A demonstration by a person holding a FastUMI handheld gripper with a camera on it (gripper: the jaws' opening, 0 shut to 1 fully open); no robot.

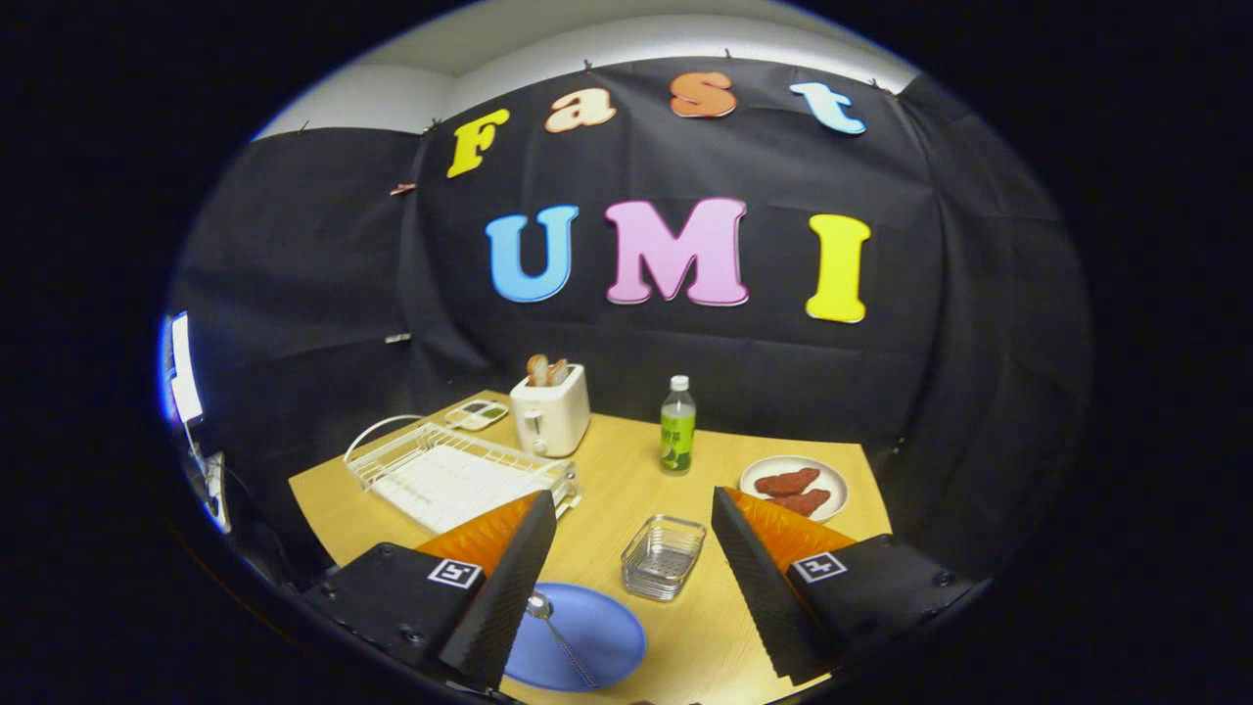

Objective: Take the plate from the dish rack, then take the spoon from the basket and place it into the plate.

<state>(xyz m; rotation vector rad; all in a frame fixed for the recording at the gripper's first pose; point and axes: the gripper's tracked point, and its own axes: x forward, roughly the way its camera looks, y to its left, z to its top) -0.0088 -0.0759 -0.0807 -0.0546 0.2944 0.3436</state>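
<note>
A blue plate point(587, 632) lies flat on the wooden table point(626, 470), close in by my left finger. A metal spoon point(558, 632) rests on the plate, bowl end toward the finger. The white wire dish rack point(455, 470) stands beyond the left finger with nothing in it. A small metal mesh basket point(664, 556) sits just ahead, between the fingers' line, and holds nothing. My gripper point(631, 519) hangs above the table, fingers wide apart and holding nothing.
A white toaster point(550, 411) with bread slices stands behind the rack. A green bottle point(676, 426) is at the table's middle back. A white plate with reddish food point(795, 487) lies beyond the right finger. A small tray point(477, 414) sits by the toaster.
</note>
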